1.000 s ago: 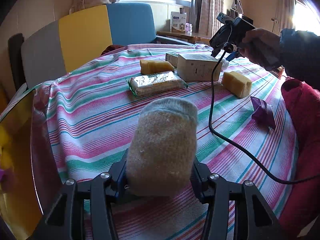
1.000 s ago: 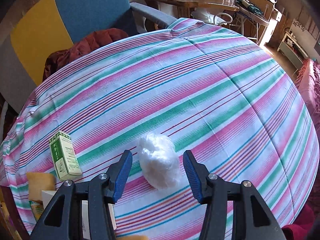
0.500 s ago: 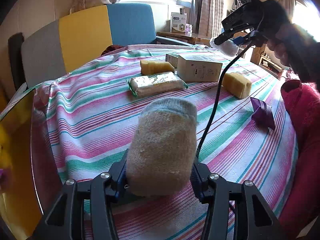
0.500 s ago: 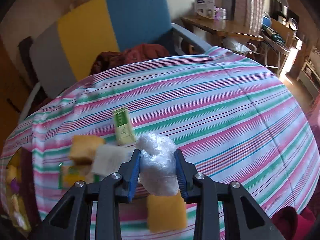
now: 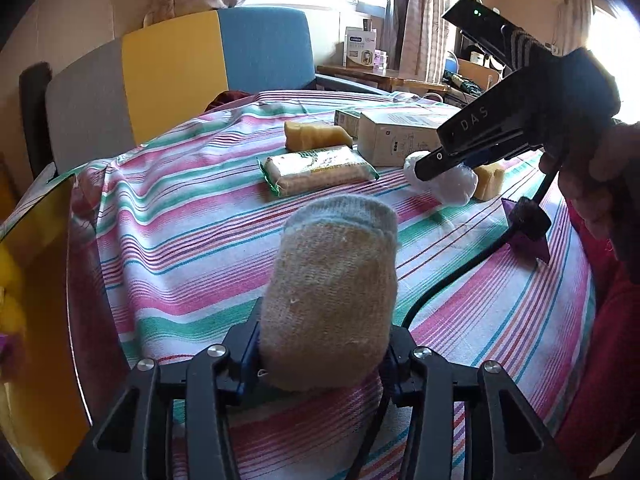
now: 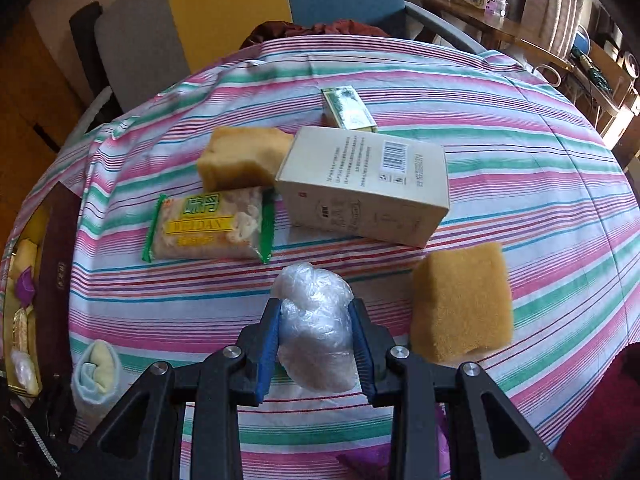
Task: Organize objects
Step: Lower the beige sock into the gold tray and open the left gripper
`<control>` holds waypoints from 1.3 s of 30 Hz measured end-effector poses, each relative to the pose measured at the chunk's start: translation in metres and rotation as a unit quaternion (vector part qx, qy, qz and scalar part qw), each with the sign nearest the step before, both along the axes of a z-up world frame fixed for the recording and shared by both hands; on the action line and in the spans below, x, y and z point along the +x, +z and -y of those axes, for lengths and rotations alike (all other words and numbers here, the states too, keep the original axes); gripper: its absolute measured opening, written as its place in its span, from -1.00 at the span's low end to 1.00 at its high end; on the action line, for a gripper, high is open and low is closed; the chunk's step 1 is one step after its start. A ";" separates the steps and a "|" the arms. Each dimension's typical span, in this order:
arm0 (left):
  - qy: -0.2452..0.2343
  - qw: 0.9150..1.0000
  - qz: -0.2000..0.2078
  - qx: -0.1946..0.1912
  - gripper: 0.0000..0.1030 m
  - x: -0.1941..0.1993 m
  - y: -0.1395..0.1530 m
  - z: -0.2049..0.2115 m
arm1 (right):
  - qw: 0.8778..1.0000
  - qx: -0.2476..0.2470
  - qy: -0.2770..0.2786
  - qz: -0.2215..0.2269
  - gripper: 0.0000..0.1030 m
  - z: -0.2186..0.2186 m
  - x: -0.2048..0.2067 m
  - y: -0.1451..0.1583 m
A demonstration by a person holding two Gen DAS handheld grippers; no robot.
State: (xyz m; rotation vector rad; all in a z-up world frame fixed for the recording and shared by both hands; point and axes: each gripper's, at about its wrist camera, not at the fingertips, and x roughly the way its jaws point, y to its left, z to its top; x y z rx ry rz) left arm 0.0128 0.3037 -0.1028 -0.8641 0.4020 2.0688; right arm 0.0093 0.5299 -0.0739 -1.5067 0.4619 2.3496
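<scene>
Plastic wad (image 6: pixel 316 332) sits pinched between my right gripper (image 6: pixel 316 344) pads, above the striped tablecloth (image 6: pixel 520 128), left of a sponge (image 6: pixel 462 304). My left gripper (image 5: pixel 324 356), jaws just closing further, squeezes a rolled sock (image 5: pixel 332 300).

Left tool (image 5: pixel 324 360): black angular frame, blue pads, silver screws on the finger arms. Right tool (image 6: pixel 316 344): same build; side reads "DAS" in the left view, black cable (image 5: pixel 448 280) trailing. Dark sleeve (image 5: pixel 632 184) at wrist.
</scene>
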 end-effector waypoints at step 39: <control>0.295 0.949 0.107 0.021 -0.12 -0.204 0.068 0.199 | 0.996 0.059 0.049 0.034 -0.35 0.015 -0.011 -0.011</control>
